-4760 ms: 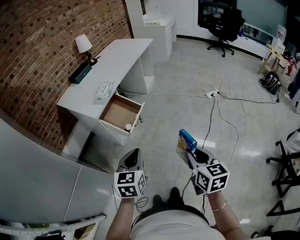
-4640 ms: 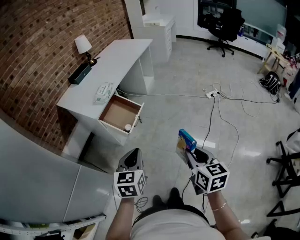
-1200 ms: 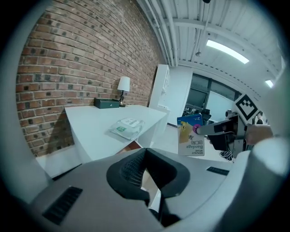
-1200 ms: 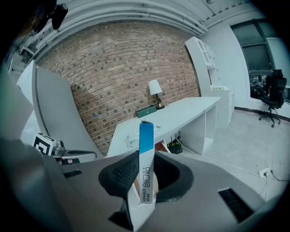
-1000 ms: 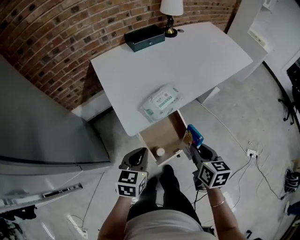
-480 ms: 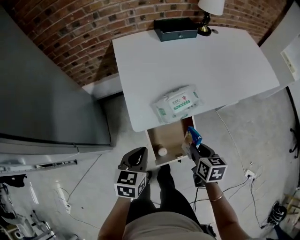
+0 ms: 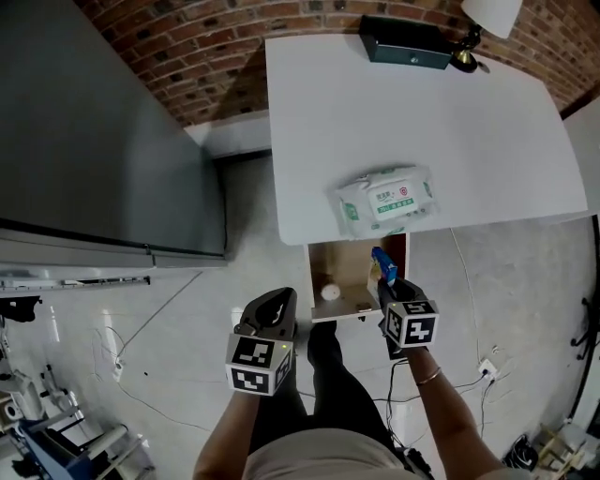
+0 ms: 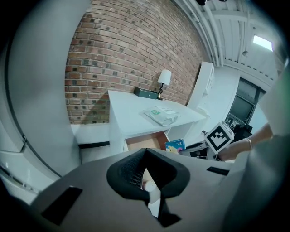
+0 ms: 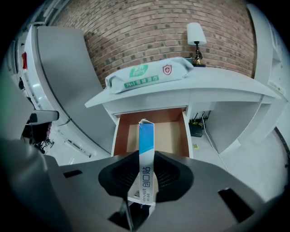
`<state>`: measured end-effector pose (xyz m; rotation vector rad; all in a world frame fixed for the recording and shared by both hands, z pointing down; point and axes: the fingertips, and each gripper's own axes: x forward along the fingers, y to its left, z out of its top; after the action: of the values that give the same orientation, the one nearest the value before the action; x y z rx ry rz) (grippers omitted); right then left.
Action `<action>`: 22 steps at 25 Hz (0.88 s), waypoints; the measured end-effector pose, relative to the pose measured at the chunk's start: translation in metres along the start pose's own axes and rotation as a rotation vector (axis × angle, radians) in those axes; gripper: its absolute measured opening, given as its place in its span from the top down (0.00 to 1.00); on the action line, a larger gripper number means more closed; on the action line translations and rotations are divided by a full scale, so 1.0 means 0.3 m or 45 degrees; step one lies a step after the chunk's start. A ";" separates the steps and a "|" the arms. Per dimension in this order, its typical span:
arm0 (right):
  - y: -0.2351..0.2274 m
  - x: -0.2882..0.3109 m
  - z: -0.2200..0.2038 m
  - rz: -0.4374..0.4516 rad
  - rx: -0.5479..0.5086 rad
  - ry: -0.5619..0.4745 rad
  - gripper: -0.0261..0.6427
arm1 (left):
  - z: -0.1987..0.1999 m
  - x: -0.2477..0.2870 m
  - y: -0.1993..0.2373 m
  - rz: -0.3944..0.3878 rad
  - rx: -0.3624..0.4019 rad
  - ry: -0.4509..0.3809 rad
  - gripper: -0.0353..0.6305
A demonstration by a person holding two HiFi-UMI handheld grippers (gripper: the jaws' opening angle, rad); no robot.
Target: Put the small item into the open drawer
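Note:
The white desk [image 7: 441, 131] has its wooden drawer [image 7: 349, 268] pulled open below its front edge. A small white round item [image 7: 330, 292] lies in the drawer's front left corner. My right gripper [image 7: 383, 283] is shut on a slim blue and white box [image 7: 382, 262], which hangs over the drawer's front right part. In the right gripper view the box [image 9: 146, 154] stands upright between the pads, with the drawer [image 9: 168, 132] straight ahead. My left gripper [image 7: 270, 317] is shut and holds nothing, on this side of the drawer to the left.
A pack of wipes [image 7: 386, 199] lies near the desk's front edge above the drawer. A dark box [image 7: 405, 43] and a lamp [image 7: 487, 17] stand at the back by the brick wall. A large grey cabinet [image 7: 94, 141] stands to the left. Cables [image 7: 141, 328] run over the floor.
The view has swung so that the desk now lies square ahead. My right gripper has carried the box forward over the drawer's front right part. The left gripper has kept its place.

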<state>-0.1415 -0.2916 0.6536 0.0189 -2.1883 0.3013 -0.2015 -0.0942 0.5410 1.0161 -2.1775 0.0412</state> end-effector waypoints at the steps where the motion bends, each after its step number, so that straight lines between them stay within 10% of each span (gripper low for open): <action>1: 0.003 0.027 -0.012 0.008 -0.013 0.020 0.82 | -0.013 -0.001 0.012 0.015 -0.010 0.004 0.91; 22: -0.039 0.412 -0.232 -0.080 -0.200 0.355 0.82 | -0.215 -0.037 0.187 0.229 -0.201 0.035 0.91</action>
<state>-0.1583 -0.2756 0.7940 -0.0396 -1.9243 0.0894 -0.1962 -0.0281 0.5962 0.7264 -2.2031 -0.0328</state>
